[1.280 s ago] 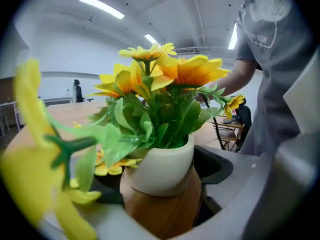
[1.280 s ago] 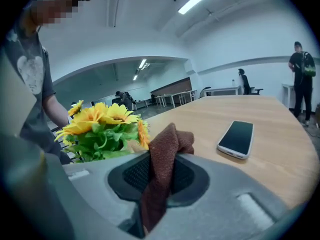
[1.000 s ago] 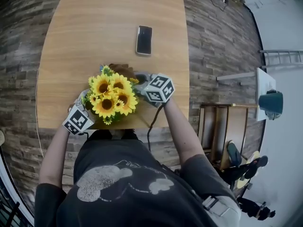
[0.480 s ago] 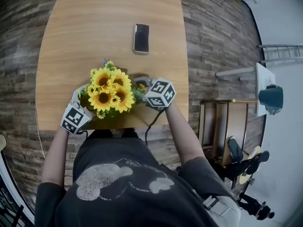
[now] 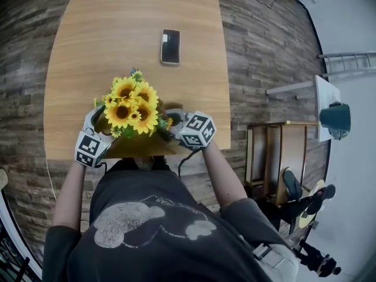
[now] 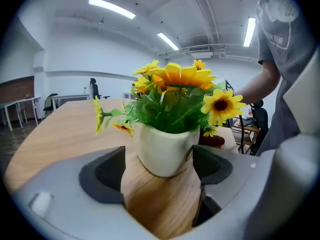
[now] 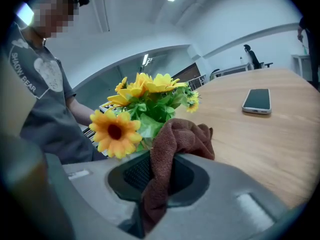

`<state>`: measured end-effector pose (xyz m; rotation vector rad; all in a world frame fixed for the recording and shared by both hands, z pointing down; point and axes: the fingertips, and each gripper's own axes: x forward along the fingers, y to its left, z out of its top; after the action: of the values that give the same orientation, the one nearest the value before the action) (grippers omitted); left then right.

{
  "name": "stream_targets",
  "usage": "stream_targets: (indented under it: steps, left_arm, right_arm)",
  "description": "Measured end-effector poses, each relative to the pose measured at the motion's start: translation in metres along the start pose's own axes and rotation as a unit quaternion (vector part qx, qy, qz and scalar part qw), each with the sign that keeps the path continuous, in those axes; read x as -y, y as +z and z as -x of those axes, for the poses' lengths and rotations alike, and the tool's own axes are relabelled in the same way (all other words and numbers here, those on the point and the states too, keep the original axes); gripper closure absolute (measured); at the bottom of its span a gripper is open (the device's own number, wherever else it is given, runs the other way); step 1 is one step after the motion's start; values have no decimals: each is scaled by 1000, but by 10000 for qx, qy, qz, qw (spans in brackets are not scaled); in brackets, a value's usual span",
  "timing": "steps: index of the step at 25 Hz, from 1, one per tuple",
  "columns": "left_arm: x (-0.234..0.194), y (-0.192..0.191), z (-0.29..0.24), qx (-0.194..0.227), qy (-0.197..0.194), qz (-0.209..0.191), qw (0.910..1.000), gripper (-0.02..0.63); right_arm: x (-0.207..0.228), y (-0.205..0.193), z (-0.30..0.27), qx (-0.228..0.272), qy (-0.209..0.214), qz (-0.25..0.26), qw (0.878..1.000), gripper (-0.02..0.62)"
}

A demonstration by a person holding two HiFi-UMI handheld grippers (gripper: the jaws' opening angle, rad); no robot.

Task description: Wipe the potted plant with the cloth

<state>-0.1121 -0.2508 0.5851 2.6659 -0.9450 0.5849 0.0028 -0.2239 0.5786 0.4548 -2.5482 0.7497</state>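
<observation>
Steadying the white pot (image 6: 165, 151) comes first: the left gripper (image 6: 159, 171) is closing its wide jaws around it, while the right gripper (image 7: 157, 176), clamped on the brown cloth (image 7: 181, 136), should brush the sunflowers (image 7: 142, 91) gently.

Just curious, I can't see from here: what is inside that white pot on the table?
Yellow sunflowers with green leaves rise out of the white pot. The leaves cover its mouth, so whatever fills it cannot be seen.
</observation>
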Motion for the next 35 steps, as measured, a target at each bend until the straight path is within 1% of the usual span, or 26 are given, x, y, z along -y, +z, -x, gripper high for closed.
stream_targets:
  steps: [3,5,9,11,13,15,17,19,21,22,24,26,27,28,30,33,35]
  left_arm:
    - [4,10,2,16,122,129,9998,153]
    - [5,10,3,16,226,183,9996,164]
    - [4,9,7,55,530,352,9980,184]
    - [5,10,9,139,646,476,9967,189]
    - [10,10,12,241,661,577,9958,151]
    - [13,12,17,326,728,595,9950,146]
    - [16,14,21,425,840,653,9934,128]
    - [19,14,23,525,946,785,9910,115]
    - [25,12,24,585,1010,940,9887,88]
    - [31,10,23,573,980,999,9885,75]
    - [47,3,19,431,804,1012,9907,16]
    - [65,-2,14,265,693,899,9932,-1]
    - [72,-2,11,216,726,848,9935,-7]
    - [77,-2,7,187,822,836,9929,-18]
    - [78,-1,0,183,1159,953,9885,-25]
    - [71,4,-13,251,1807,1155,9764,-25]
    - [66,6,-20,285,2190,1303,9666,-25]
  right_arm:
    - [-15,-3,-2,95,73,-58,9999,540]
    - [-24,-4,-6,140,161,-65,9998,540]
    - [-41,-7,-13,101,372,-19,9993,540]
    - [-46,-6,-14,85,445,19,9990,540]
    - [-52,-6,-16,64,532,68,9985,540]
    - [-60,-7,-21,7,624,150,9979,540]
    - [-67,-8,-25,-40,701,217,9973,540]
    - [-72,-9,-22,-54,763,250,9968,539]
    - [-74,-12,-15,-41,792,267,9965,540]
    - [-74,-14,-10,-10,785,253,9966,540]
    - [-69,-16,4,125,709,137,9973,540]
    - [-58,-19,21,315,556,-73,9979,540]
    - [-52,-21,30,404,453,-173,9980,540]
    - [-45,-22,39,479,341,-251,9980,540]
    - [-32,-24,55,590,130,-337,9976,540]
    - [-18,-25,72,671,-102,-337,9971,540]
    - [-13,-28,82,701,-171,-341,9968,540]
